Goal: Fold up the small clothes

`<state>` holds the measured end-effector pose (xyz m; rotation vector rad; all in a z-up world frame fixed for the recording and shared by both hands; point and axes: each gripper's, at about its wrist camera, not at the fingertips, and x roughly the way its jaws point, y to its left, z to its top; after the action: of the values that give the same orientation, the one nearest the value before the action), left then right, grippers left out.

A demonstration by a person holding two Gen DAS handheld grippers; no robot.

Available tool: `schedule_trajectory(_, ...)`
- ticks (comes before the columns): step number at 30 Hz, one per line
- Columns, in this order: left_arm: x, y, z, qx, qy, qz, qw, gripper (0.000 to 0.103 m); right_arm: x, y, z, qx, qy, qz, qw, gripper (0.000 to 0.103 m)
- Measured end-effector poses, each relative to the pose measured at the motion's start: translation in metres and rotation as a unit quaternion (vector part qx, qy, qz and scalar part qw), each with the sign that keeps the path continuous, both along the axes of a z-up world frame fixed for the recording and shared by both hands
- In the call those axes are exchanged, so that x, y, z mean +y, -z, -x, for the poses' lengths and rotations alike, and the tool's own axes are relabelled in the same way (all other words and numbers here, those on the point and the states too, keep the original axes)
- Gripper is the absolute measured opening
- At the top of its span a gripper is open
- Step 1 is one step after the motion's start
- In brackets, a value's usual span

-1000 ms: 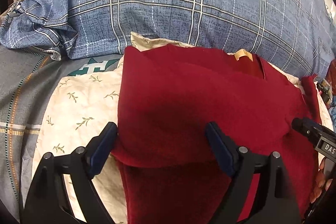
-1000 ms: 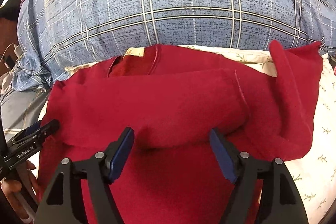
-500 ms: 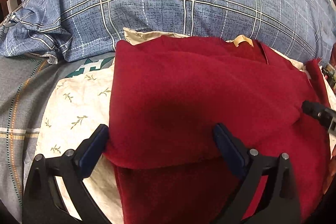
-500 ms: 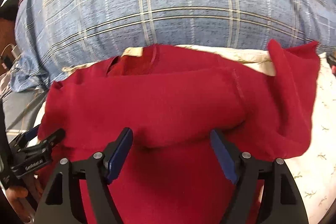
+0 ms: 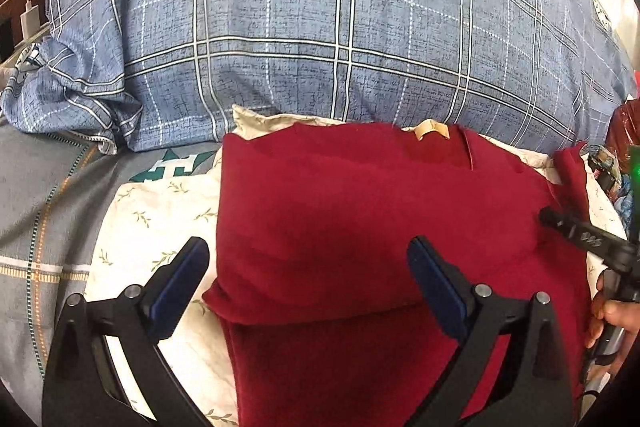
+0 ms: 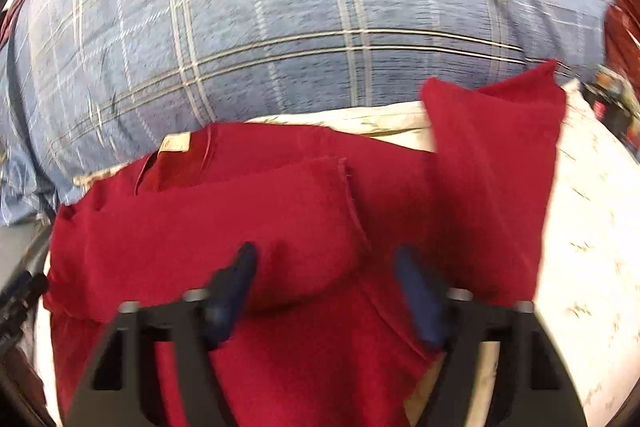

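A dark red garment (image 5: 360,227) lies folded over on a cream leaf-print cloth (image 5: 160,227), with a tan neck label (image 5: 430,129) at its far edge. My left gripper (image 5: 308,259) is open, its jaws either side of the fold's left end and holding nothing. In the right wrist view the red garment (image 6: 240,219) shows a loose sleeve flap (image 6: 500,155) standing up on the right. My right gripper (image 6: 324,271) is open over the fold's rounded edge; this view is blurred. The right gripper also shows in the left wrist view (image 5: 580,235).
A large blue plaid pillow (image 5: 320,27) rises just behind the garment. Grey bedding (image 5: 40,187) lies to the left, with a white charger and cable (image 5: 28,23) at the far left. Colourful items (image 5: 612,167) sit at the right edge.
Both grippers have pulled back and up from the fold. The right gripper has swung to the right, so more of the sleeve flap and cream cloth shows. The garment stays folded.
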<state>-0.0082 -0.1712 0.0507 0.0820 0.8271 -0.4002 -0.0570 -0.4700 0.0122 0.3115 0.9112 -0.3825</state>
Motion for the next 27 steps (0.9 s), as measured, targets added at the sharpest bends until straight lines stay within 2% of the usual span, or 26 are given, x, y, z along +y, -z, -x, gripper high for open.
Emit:
schedule_trajectory(1, -0.002, 0.0, 0.0, 0.001, 0.0, -0.002, 1.0, 0.1, 0.0, 0.001, -0.002, 0.008, 0.006, 0.014, 1.0, 0.023)
schedule_trajectory(3, -0.003, 0.0, 0.002, -0.003, 0.002, -0.002, 1.0, 0.1, -0.003, -0.006, 0.006, -0.01, 0.009, 0.012, 1.0, 0.012)
schedule_trajectory(9, -0.012, 0.015, -0.001, -0.001, -0.004, -0.025, 0.9997, 0.1, -0.005, -0.002, 0.017, 0.005, 0.004, 0.02, 1.0, 0.009)
schedule_trajectory(12, -0.014, 0.021, -0.001, 0.007, -0.004, -0.026, 0.9996, 0.1, -0.007, -0.012, 0.023, -0.002, 0.015, 0.01, 1.0, 0.013)
schedule_trajectory(16, -0.017, 0.022, 0.002, 0.003, -0.001, -0.031, 0.9995, 0.1, -0.007, -0.028, 0.033, -0.026, 0.016, -0.003, 1.0, 0.033)
schedule_trajectory(20, -0.018, 0.027, 0.001, 0.011, -0.004, -0.027, 0.9996, 0.1, 0.009, -0.03, 0.022, -0.031, -0.029, -0.008, 0.999, 0.034)
schedule_trajectory(24, -0.022, 0.04, 0.0, 0.025, -0.005, -0.038, 0.999, 0.1, 0.013, 0.0, -0.002, 0.021, -0.046, -0.012, 0.999, 0.035)
schedule_trajectory(27, -0.027, 0.045, 0.005, 0.017, 0.005, -0.058, 0.9982, 0.1, 0.011, -0.011, 0.003, 0.001, -0.057, -0.019, 0.998, 0.037)
